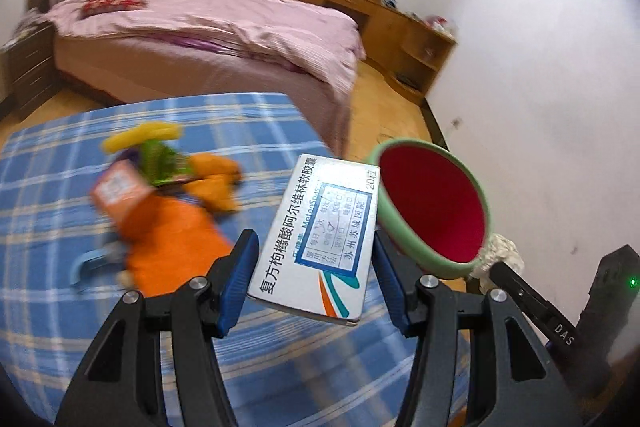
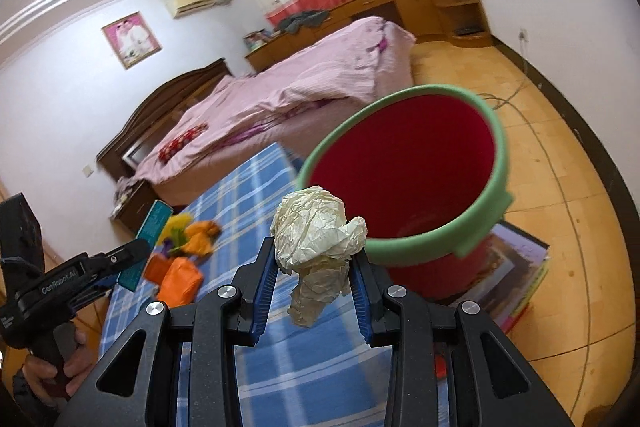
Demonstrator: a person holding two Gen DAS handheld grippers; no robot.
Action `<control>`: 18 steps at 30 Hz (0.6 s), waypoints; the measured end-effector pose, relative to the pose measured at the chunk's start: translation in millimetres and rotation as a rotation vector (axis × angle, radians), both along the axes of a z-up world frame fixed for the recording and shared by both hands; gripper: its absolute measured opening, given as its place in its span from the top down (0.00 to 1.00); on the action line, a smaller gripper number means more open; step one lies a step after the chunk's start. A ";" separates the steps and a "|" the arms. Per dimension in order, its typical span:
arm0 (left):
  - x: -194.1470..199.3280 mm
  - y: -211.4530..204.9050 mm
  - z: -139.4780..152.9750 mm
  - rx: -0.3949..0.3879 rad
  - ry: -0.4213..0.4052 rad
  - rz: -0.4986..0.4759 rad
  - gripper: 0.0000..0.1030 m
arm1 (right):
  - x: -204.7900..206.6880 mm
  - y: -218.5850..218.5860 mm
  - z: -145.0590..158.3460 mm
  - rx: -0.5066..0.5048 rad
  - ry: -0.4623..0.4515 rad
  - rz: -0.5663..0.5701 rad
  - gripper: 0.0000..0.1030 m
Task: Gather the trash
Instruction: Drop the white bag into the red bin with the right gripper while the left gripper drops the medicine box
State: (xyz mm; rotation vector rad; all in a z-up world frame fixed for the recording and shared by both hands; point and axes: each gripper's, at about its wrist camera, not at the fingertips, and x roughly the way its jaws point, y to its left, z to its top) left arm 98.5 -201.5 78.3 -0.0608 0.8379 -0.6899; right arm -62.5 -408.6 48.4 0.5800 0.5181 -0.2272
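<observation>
My left gripper (image 1: 312, 247) is shut on a white medicine box (image 1: 320, 239) with Chinese print, held above the blue plaid tablecloth (image 1: 60, 187). It also shows in the right wrist view (image 2: 136, 259), where the box looks teal (image 2: 146, 239). My right gripper (image 2: 316, 255) is shut on a crumpled cream paper ball (image 2: 316, 231), just before the rim of the red bin with a green rim (image 2: 404, 171). The bin (image 1: 432, 203) and the paper ball (image 1: 502, 255) show right of the box in the left wrist view.
A blurred pile of orange, yellow and green wrappers (image 1: 160, 195) lies on the tablecloth; it also shows in the right wrist view (image 2: 180, 259). The bin stands on stacked books (image 2: 516, 275) on the wooden floor. A pink-covered bed (image 1: 208, 31) is behind the table.
</observation>
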 end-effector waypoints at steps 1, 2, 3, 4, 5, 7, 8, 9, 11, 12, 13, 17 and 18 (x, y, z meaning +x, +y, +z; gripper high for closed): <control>0.3 -12.3 0.6 0.008 0.000 -0.019 0.44 | -0.6 -7.3 0.0 0.002 0.001 -0.013 0.66; 0.8 -22.3 1.0 0.014 -0.002 -0.035 0.44 | -1.4 -12.4 0.0 0.002 0.003 -0.022 0.66; 1.4 -33.3 1.6 0.020 -0.003 -0.052 0.44 | -1.4 -20.1 0.0 0.002 0.005 -0.036 0.66; 2.8 -48.3 1.7 0.027 -0.006 -0.072 0.44 | -0.8 -25.5 0.2 0.001 0.006 -0.044 0.66; 3.9 -60.4 1.5 0.029 -0.007 -0.088 0.44 | 0.3 -31.9 0.2 -0.001 0.007 -0.054 0.66; 4.6 -81.2 0.2 0.038 -0.012 -0.114 0.44 | 3.6 -41.4 -1.2 -0.002 0.012 -0.071 0.66; 6.1 -95.5 -2.7 0.049 -0.011 -0.129 0.44 | 5.2 -45.6 -2.5 0.002 0.016 -0.077 0.66; 7.8 -102.7 -5.3 0.054 -0.009 -0.139 0.44 | 8.0 -50.6 -4.1 0.009 0.018 -0.082 0.66; 9.3 -125.4 -12.9 0.072 0.003 -0.166 0.44 | 13.7 -60.3 -8.3 0.018 0.026 -0.087 0.66; 10.5 -130.4 -15.5 0.075 0.006 -0.173 0.44 | 17.3 -65.7 -10.8 0.022 0.033 -0.086 0.66; 12.2 -135.5 -19.4 0.078 0.009 -0.182 0.44 | 19.8 -67.9 -12.4 0.022 0.036 -0.085 0.66; 14.1 -158.4 -33.8 0.105 -0.005 -0.207 0.44 | 28.8 -77.1 -20.7 0.022 0.053 -0.083 0.65; 15.8 -160.5 -36.0 0.106 -0.006 -0.215 0.44 | 32.0 -79.9 -23.0 0.029 0.058 -0.081 0.64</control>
